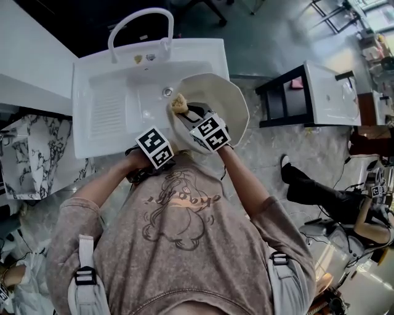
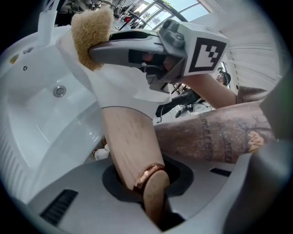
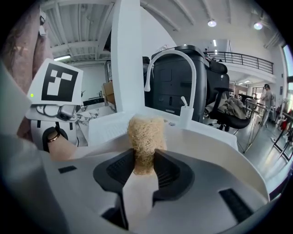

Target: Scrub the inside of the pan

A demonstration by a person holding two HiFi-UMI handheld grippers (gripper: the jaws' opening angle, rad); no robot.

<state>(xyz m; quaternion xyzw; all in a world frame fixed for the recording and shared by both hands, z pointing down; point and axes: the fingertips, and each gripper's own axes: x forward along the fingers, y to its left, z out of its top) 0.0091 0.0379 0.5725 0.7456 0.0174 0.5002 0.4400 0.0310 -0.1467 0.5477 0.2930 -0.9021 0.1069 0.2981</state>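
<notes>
L gripper (image 2: 149, 180) clenched on pan's wooden handle (image 2: 128, 137), w/ the copper ring (image 2: 147, 174) right at its jaws. Pan (image 1: 220, 101) runs up & away from that gripper, tipped on edge over the white sink (image 1: 104, 117), open side facing R gripper. R gripper (image 3: 145, 167) is grasping a tan fibrous scrubber (image 3: 145, 137); the pad sticks out well past its tips. In head view I see the scrubber pressed to the pan's inside, near the rim, just ahead of R gripper. Both marker cubes sit close together, L one below-left of R. Drain (image 1: 167, 91) just beyond the scrubber, arched faucet (image 1: 140, 18) further out past both grippers.
</notes>
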